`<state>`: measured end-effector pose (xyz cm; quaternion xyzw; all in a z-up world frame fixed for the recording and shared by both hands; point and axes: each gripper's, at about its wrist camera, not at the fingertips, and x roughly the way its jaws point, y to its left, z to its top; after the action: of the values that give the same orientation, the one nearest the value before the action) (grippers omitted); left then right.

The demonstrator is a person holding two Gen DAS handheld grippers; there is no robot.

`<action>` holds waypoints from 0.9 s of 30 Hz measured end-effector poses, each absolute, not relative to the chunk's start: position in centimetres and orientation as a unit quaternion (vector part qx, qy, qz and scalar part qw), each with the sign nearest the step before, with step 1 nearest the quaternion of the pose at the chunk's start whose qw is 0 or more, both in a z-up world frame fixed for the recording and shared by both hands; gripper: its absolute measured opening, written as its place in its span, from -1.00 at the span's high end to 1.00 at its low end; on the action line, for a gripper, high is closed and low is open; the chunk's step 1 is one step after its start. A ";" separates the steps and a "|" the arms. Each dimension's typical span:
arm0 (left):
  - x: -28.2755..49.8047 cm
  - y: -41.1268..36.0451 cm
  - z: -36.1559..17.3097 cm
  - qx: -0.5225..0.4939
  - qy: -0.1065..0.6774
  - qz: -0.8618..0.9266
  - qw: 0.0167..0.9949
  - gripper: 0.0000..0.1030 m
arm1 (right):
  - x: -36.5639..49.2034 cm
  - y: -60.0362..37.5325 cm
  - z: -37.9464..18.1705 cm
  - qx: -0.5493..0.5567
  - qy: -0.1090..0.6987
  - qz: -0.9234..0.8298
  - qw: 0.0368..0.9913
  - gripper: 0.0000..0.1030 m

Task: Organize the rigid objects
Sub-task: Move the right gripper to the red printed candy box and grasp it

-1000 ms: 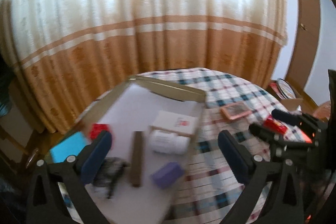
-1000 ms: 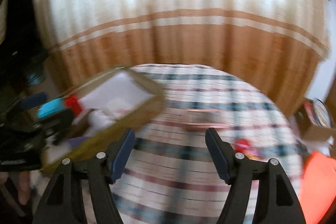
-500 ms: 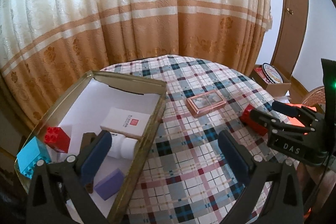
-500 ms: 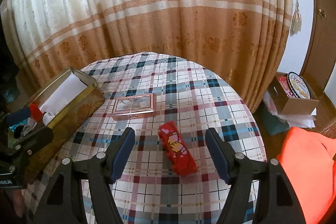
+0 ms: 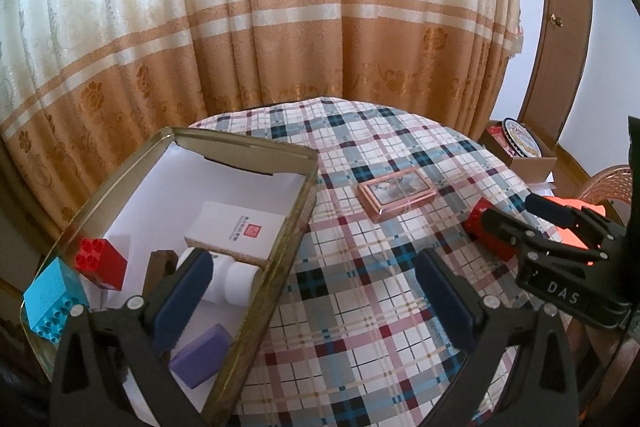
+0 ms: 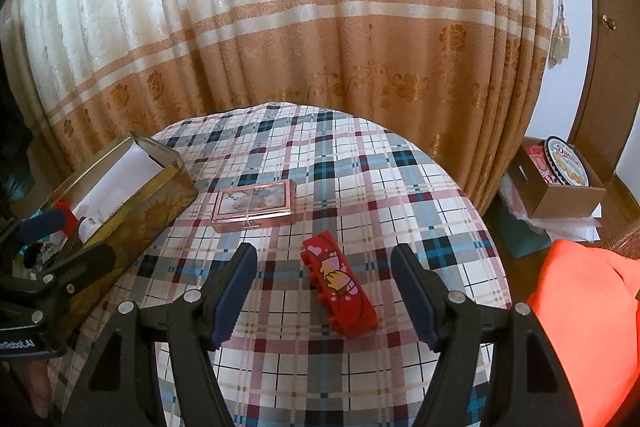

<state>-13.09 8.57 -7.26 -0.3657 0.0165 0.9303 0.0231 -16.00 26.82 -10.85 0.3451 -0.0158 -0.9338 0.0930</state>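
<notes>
Change: a second ago both views were smeared and swinging across the table; now they are sharp and steady, so both hands have settled above the checked table (image 6: 360, 163).
Meaning: the approach looks finished, and picking up a loose thing is probably the next step.
Left tongs (image 5: 316, 291): wide apart, nothing between them; they hang over the near right edge of the tin (image 5: 296, 227), its rim between the pads.
Right tongs (image 6: 326, 291): wide apart, nothing gripped; the red brick (image 6: 340, 287) lies on the cloth between the pads, apart from both.
Red brick: long and flat with knobs along one side and a cartoon print on top, lying slantwise, near and right on the table.
Pink case (image 6: 254, 205): shiny and flat, beyond the brick, just right of the tin.
Tin contents: a red block (image 5: 100, 263), a blue block (image 5: 52, 301), a white card box (image 5: 236, 231), a white jar (image 5: 236, 281), a purple block (image 5: 202, 355) and a brown piece (image 5: 158, 273), already sorted inside on the left.
Left to do: the brick and the case remain outside the tin.
</notes>
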 end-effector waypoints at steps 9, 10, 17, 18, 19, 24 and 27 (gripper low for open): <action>-13.1 8.4 -7.3 -0.366 0.013 0.930 0.023 -0.99 | -15.9 26.9 -10.8 0.341 -0.018 -0.936 0.089 -0.39; -13.1 8.3 -7.3 -0.366 0.013 0.930 0.024 -0.99 | -15.9 27.0 -10.8 0.341 -0.018 -0.936 0.089 -0.39; -13.1 8.3 -7.4 -0.367 0.014 0.930 0.024 -0.99 | -16.0 27.0 -10.7 0.342 -0.018 -0.935 0.088 -0.39; -13.2 8.4 -7.4 -0.367 0.015 0.930 0.024 -0.99 | -16.0 27.0 -10.7 0.342 -0.018 -0.935 0.089 -0.39; -13.2 8.4 -7.5 -0.368 0.015 0.930 0.024 -0.99 | -16.0 26.9 -10.7 0.341 -0.018 -0.936 0.089 -0.39; -13.2 8.4 -7.6 -0.368 0.015 0.930 0.023 -0.99 | -16.1 26.9 -10.8 0.343 -0.018 -0.935 0.089 -0.39; -13.4 8.4 -7.7 -0.369 0.016 0.929 0.023 -0.99 | -16.5 27.0 -11.2 0.357 -0.019 -0.930 0.085 -0.39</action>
<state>-13.39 8.45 -7.74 -0.3693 0.0161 0.9289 0.0229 -16.48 27.00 -11.19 0.3567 -0.0192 -0.9301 0.0854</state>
